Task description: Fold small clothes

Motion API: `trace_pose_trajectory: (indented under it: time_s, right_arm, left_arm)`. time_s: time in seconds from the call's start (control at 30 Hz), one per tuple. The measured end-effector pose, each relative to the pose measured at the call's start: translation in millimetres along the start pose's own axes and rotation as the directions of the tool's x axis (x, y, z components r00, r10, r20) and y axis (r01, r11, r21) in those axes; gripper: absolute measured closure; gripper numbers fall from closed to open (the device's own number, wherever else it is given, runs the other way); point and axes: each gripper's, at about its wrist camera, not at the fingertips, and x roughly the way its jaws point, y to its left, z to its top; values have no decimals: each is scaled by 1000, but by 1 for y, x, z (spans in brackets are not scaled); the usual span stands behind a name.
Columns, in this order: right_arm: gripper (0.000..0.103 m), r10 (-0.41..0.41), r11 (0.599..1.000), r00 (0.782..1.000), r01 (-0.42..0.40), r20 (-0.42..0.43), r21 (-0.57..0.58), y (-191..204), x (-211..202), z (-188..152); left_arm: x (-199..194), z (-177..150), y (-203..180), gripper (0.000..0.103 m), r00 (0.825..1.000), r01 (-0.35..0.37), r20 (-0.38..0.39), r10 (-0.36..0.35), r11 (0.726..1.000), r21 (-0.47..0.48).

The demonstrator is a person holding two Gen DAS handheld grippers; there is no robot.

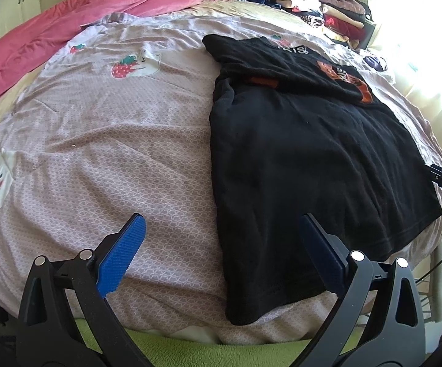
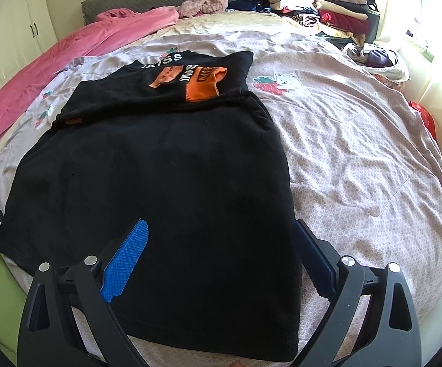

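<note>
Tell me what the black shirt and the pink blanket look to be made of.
Black shirt: likely soft cotton knit, matte; it lies limp with a stitched hem and a printed orange patch. Pink blanket: probably plush fleece or velour; thick rounded folds carry a faint sheen. Touch alone would confirm either.

Daylight came from the window (image 2: 429, 15) at right, blown out to white glare. The bedspread (image 1: 114, 153) was evenly lit with soft shadows. Fisheye bending was strong, corners vignetted black. The black shirt (image 2: 159, 183) lost detail, possibly underexposed.
</note>
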Motion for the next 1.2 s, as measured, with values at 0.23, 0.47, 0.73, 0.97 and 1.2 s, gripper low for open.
trace_pose_trajectory:
  time_s: [0.23, 0.47, 0.73, 0.97, 1.2]
  right_arm:
    - [9, 2, 1000, 1000, -2, 13, 4, -2, -3, 0]
    - [9, -14, 1000, 1000, 13, 25, 19, -14, -12, -5]
    - [9, -3, 999, 1000, 3, 6, 52, -34, -14, -22]
    - [36, 34, 999, 999, -34, 2, 28, -32, -17, -27]
    - [56, 56, 998, 998, -56, -9, 5, -30, -18, -31]
  left_arm:
    - [5, -1, 4, 9, 1000, -3, -2, 3, 1000, -10]
    - [7, -2, 0, 17, 1000, 26, -11, -26, 1000, -3]
    - [12, -7, -4, 50, 997, 55, -47, -55, 998, 6]
    - [7, -13, 4, 67, 995, 82, -56, -84, 996, -29]
    - [7, -16, -4, 78, 993, 93, -65, -94, 996, -14]
